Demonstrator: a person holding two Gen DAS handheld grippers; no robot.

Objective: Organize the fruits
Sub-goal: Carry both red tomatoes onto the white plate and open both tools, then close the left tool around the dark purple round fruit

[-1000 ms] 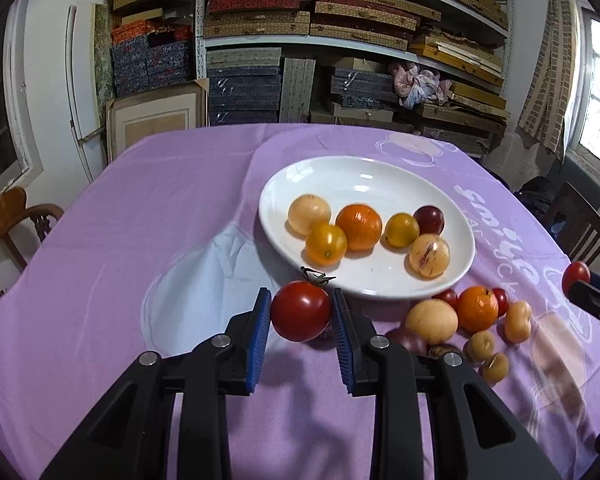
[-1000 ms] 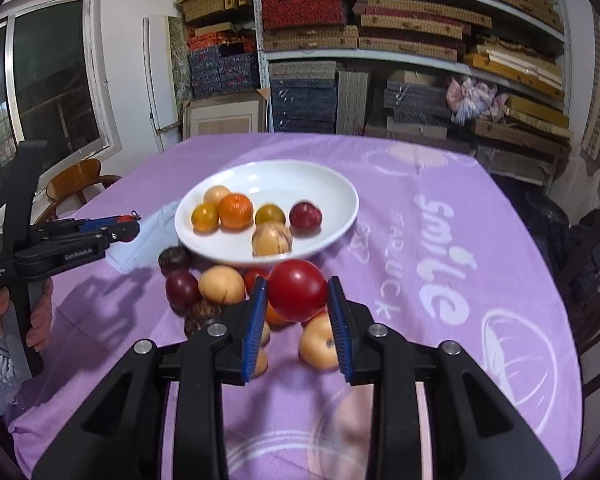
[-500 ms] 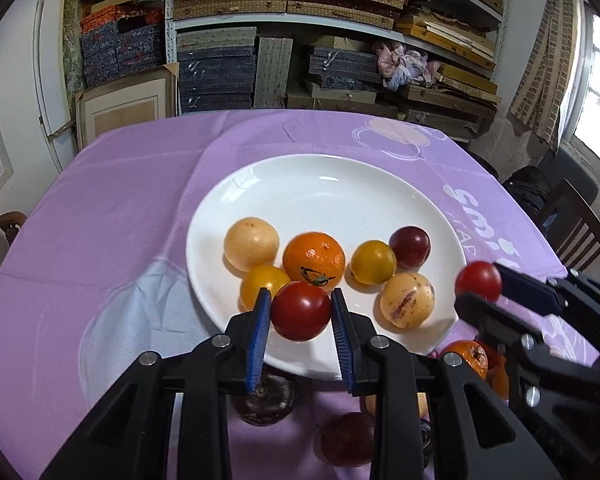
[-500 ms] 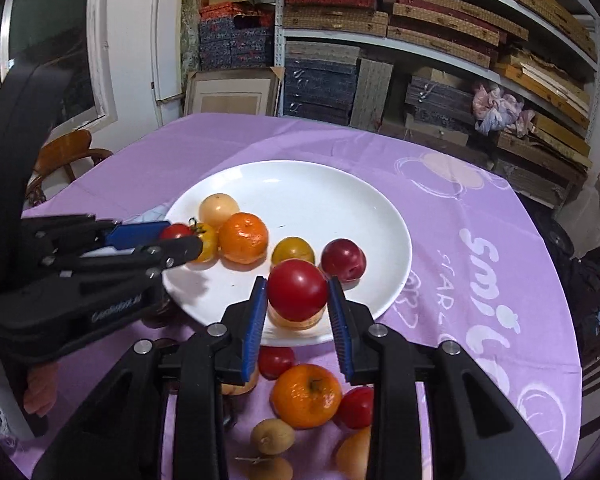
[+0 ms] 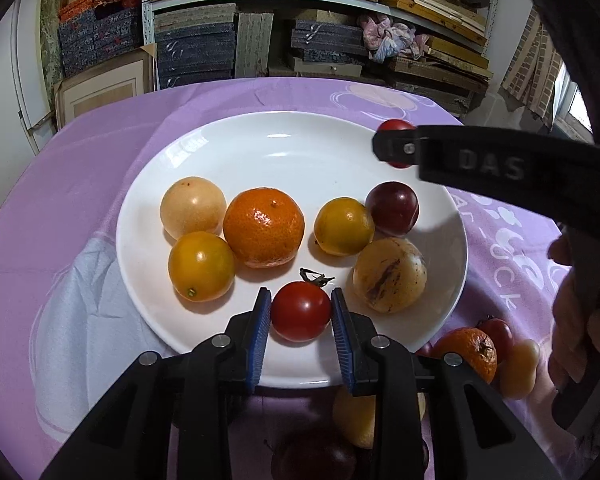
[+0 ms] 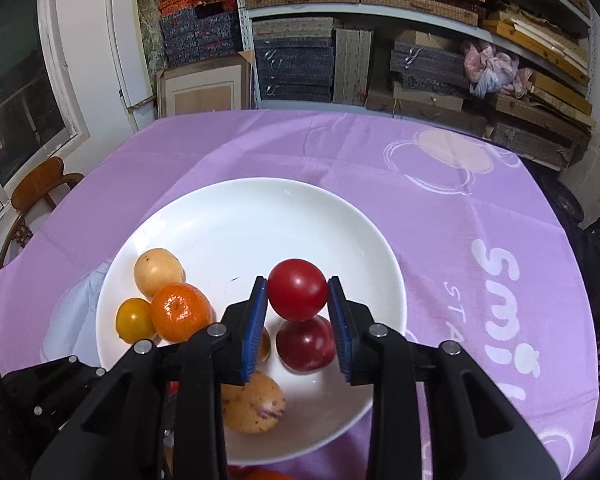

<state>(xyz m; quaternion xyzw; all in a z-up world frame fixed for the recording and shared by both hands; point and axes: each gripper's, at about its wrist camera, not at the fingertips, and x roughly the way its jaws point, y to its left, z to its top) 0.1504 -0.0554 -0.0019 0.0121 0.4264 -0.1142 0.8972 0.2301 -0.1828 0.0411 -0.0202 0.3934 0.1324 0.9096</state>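
Note:
A white plate (image 5: 292, 148) on the purple tablecloth holds several fruits: an orange mandarin (image 5: 263, 227), yellow tomatoes, pale round fruits and a dark red plum (image 5: 393, 209). My left gripper (image 5: 301, 314) is shut on a red tomato (image 5: 301, 311) with a green stem, low over the plate's near part. In the right wrist view my right gripper (image 6: 298, 294) is shut on another red tomato (image 6: 297, 289), held above the plum (image 6: 306, 343) over the plate (image 6: 260, 216). The right gripper's arm (image 5: 500, 164) crosses the left wrist view at the right.
More fruit lies on the cloth beside the plate's near right edge, among them a mandarin (image 5: 469, 353) and a pale fruit (image 5: 518, 368). A hand (image 5: 572, 320) grips the right tool. Shelves of boxes (image 6: 340, 40) stand behind the table; a wooden chair (image 6: 36, 196) is at left.
Both grippers have moved forward over the plate with their tomatoes. The left one has sunk closer to the plate; the right one has swept in from the right above the plum.

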